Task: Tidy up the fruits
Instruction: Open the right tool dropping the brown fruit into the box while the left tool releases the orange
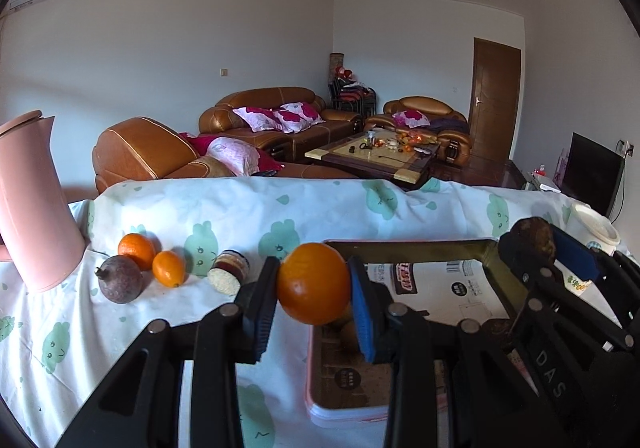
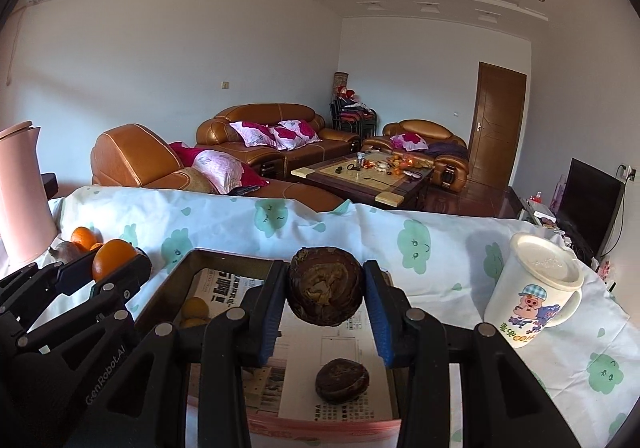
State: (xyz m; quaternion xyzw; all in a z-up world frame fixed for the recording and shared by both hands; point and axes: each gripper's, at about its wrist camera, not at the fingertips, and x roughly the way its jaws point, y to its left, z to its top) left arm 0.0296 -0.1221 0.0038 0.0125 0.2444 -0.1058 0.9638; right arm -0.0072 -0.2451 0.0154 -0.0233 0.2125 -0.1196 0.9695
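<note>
Right now the left gripper (image 1: pixel 313 284) jaws are clamping an orange (image 1: pixel 313 283) over the tray (image 1: pixel 496 268) on the bench while the right gripper (image 2: pixel 326 286) jaws are pinching a dark brown fruit (image 2: pixel 326 285), and either round fruit could be slipping out and rolling off the bench's front edge.

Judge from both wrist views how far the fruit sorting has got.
Done: one dark brown fruit and small oranges lie in the tray. In hand: left gripper holds an orange, right gripper another dark brown fruit. Left: two oranges and a purplish fruit on the cloth.
</note>
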